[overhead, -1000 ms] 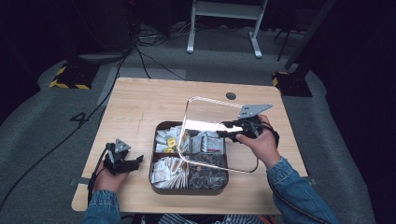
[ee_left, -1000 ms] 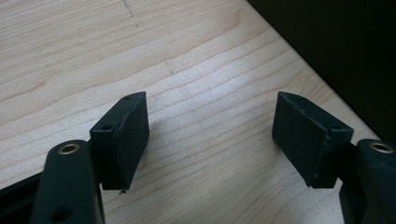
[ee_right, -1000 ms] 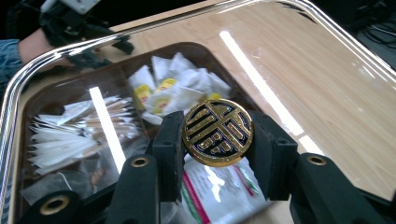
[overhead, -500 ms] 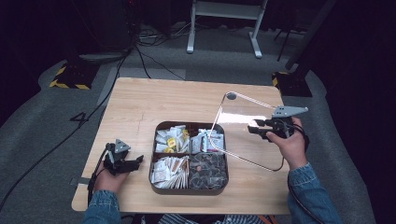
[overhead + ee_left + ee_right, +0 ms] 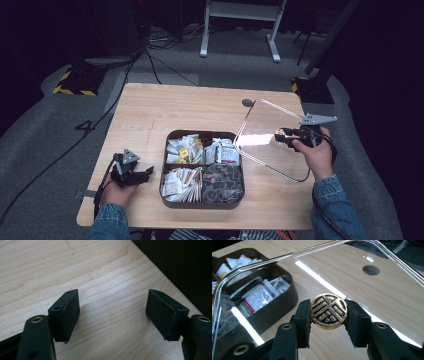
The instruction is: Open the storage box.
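Note:
A clear square lid (image 5: 267, 140) hangs tilted over the right side of the table, its gold and black round knob (image 5: 328, 311) clamped between the jaws of my right gripper (image 5: 286, 136) (image 5: 327, 315). The lid's rim (image 5: 287, 256) curves above a brown four-compartment tray (image 5: 203, 169) (image 5: 273, 302) of packets, which stands uncovered at the table's middle front. My left gripper (image 5: 142, 174) (image 5: 112, 312) rests low over bare wood left of the tray, jaws wide apart with nothing between them.
The wooden table (image 5: 165, 110) has a dark round hole (image 5: 247, 103) (image 5: 371, 270) near its back right. Its front left edge (image 5: 160, 270) runs close beside the left gripper. Cables (image 5: 150, 57) and a white stand (image 5: 240, 10) lie on the floor beyond.
My right gripper has carried the clear lid rightwards, off the tray and out over the table's right side. The left gripper has stayed put.

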A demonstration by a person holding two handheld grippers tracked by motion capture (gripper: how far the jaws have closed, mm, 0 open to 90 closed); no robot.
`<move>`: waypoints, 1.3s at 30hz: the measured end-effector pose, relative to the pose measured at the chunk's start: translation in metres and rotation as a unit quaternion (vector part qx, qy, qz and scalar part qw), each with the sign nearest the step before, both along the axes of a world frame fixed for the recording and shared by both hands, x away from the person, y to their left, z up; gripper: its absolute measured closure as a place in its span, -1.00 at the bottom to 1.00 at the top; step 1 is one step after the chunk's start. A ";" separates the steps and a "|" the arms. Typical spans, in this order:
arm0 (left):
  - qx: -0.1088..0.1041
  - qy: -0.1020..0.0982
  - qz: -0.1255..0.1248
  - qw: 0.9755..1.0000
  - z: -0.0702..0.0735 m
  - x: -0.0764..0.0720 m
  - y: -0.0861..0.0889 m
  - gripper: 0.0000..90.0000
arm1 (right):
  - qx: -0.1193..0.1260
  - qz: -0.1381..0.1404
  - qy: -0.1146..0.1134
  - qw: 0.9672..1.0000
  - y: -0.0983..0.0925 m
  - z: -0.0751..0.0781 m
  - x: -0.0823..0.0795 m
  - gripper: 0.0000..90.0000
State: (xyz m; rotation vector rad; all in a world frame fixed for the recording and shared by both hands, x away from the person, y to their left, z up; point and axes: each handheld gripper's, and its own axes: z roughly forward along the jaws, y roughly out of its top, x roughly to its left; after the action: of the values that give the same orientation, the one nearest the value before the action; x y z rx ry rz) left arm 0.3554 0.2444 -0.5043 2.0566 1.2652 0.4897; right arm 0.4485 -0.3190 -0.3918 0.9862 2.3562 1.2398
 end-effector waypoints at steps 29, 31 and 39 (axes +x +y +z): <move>0.000 0.000 0.002 1.000 0.000 0.000 -0.001 -0.39 | -0.038 -0.083 0.061 0.994 -0.036 -0.078 0.033 0.30; 0.000 0.000 0.001 1.000 0.000 0.000 -0.001 -0.39 | -0.039 -0.083 0.061 0.994 -0.036 -0.079 0.033 0.30; 0.000 0.001 0.003 1.000 0.000 0.001 -0.001 -0.41 | -0.051 -0.085 0.066 0.993 -0.036 -0.089 0.035 0.30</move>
State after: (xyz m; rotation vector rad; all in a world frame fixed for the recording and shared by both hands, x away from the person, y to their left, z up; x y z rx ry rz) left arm 0.3565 0.2433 -0.5042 2.0550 1.2734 0.4900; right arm 0.4834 -0.3549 -0.4803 1.2414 2.3488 1.0085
